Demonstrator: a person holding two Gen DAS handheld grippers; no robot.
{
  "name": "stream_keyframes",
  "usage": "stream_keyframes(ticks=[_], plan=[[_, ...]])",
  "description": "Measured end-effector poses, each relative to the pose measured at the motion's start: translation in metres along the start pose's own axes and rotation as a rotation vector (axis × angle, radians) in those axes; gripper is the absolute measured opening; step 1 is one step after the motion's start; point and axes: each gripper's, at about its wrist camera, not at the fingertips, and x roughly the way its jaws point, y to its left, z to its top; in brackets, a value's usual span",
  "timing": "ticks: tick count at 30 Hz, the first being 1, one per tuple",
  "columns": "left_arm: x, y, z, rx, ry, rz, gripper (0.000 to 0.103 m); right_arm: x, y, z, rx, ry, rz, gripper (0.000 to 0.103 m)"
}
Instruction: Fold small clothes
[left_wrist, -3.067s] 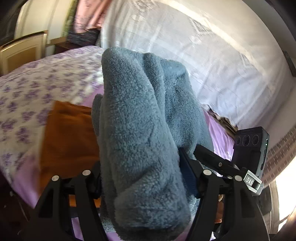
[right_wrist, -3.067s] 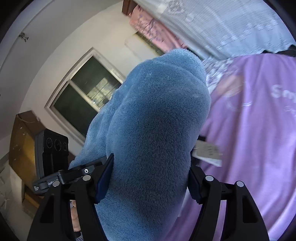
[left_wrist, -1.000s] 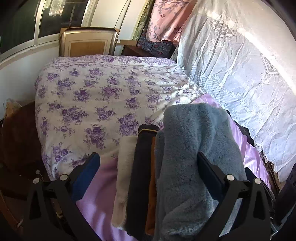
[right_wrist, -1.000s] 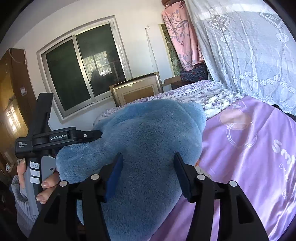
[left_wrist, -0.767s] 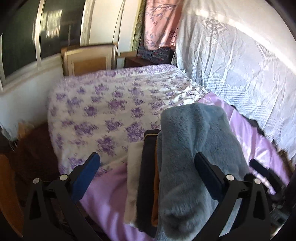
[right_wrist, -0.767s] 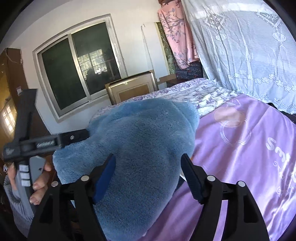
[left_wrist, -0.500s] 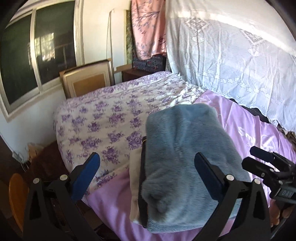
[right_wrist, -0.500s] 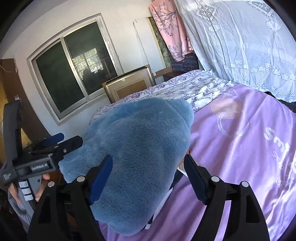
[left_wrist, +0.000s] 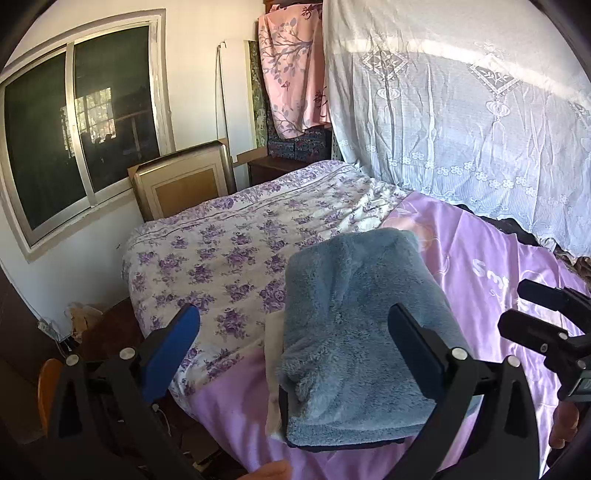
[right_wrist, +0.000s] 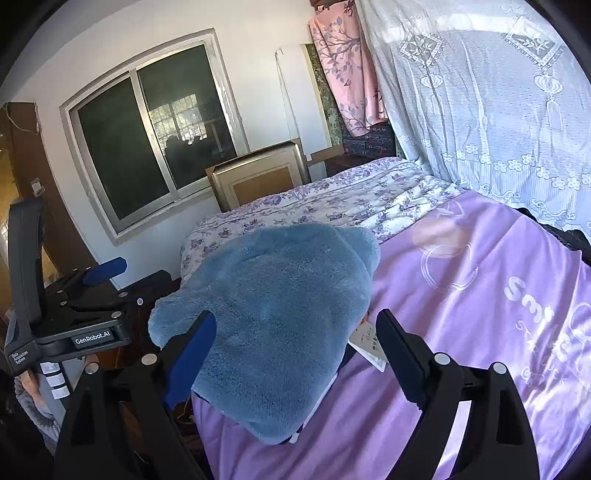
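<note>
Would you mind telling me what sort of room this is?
Most likely a home bedroom: a bed with a floral quilt and a lace curtain beside it, plus folded clothes stacked on it.

Each wrist camera looks forward along its own claw, down at close range over the bed (left_wrist: 236, 236). Both views face the window (right_wrist: 155, 133) wall and share the blue fleece (left_wrist: 354, 325) and lace curtain (right_wrist: 498, 110).

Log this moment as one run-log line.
stage: garment placed | blue fleece folded atop stack on purple sheet | left tongs open | right tongs open
</note>
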Motion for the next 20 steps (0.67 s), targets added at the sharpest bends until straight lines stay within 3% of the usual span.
stream_keyframes(ticks=[11, 20], plan=[[-0.01, -0.0037, 0.0055, 0.011, -0.025, -0.001, 0.099, -0.0031, 0.0039, 0.0031, -0.01, 0.016, -0.017, 0.089], [-0.0058, -0.0072, 0.0078, 0.006, 0.022, -0.027, 0.099, -0.0044, 0.0064, 0.0038, -0.015, 0.021, -0.02, 0.089]])
